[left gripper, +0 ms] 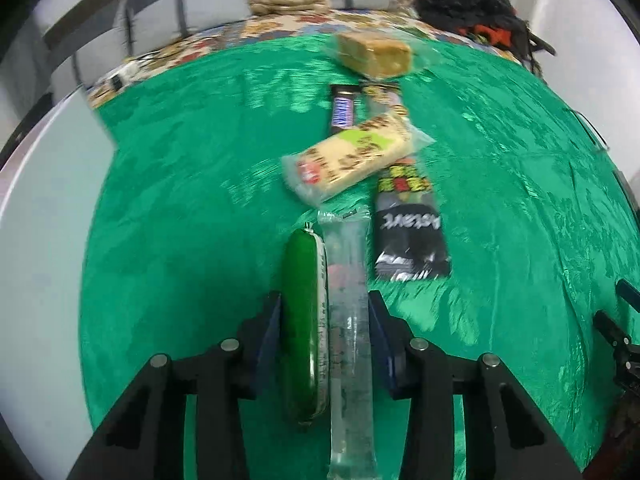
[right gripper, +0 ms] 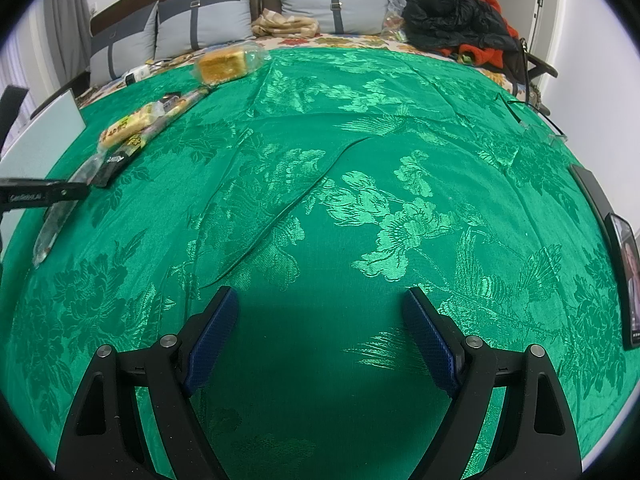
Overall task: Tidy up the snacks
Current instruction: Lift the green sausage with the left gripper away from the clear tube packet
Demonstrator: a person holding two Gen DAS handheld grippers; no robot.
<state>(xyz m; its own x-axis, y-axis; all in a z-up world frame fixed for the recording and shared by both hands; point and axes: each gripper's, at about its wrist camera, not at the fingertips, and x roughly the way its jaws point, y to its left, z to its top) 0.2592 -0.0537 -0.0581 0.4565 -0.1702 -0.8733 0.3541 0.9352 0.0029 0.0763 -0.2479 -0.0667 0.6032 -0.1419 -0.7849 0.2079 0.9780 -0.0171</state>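
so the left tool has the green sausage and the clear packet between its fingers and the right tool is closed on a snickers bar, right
Not quite. The right tool is open with nothing between its fingers, over bare green cloth, as the right wrist view shows. The left tool does have the green sausage and clear packet between its fingers.

Snacks (left gripper: 352, 152) lined up on green cloth (left gripper: 168, 208)

Bright, even light — left view blurred
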